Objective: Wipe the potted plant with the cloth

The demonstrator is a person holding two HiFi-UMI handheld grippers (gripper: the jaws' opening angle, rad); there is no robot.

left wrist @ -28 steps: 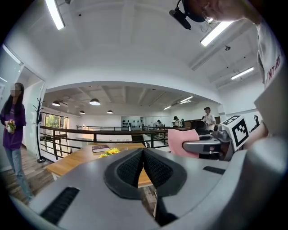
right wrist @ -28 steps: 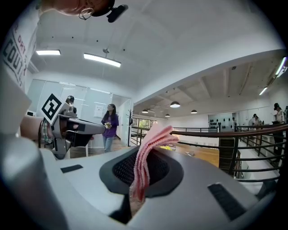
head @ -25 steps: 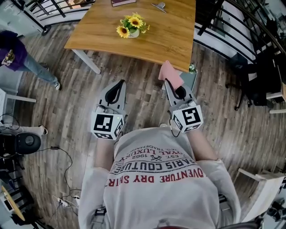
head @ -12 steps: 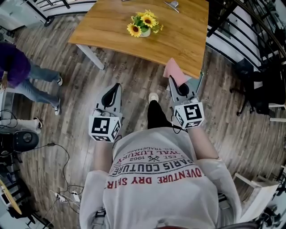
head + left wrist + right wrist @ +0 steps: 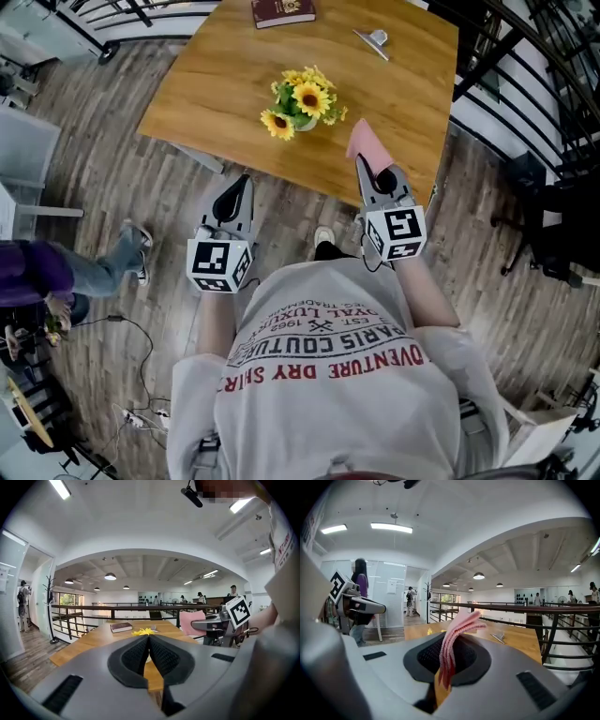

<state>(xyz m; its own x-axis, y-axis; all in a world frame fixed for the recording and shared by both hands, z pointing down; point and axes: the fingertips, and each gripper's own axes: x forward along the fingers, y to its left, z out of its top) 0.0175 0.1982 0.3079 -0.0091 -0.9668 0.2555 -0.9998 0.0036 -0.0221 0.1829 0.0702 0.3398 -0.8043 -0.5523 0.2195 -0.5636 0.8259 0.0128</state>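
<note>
The left gripper [image 5: 240, 187] is held over the plank floor [image 5: 141, 178], just short of the near edge of the worktop [image 5: 216, 84]. Its jaws are seen pressed together, with nothing between them. The right gripper [image 5: 368, 171] is held beside it, level with it, at the worktop's near edge. Its jaws are clamped on a folded pink cloth [image 5: 366, 145], whose free end sticks up and forward out of the jaws, over that edge. The plant [image 5: 300, 101], a small pot of yellow sunflowers, is set upright near the middle of the worktop, ahead of both grippers and apart from the cloth. It is touched by neither gripper. A dark red book [image 5: 282, 11] is laid at the far edge, and a metal clip [image 5: 372, 40] to its right; both are well apart from the plant. A dark railing [image 5: 140, 607] is seen beyond the worktop. A bystander [image 5: 56, 277] is seen on the floor, far off to the left
</note>
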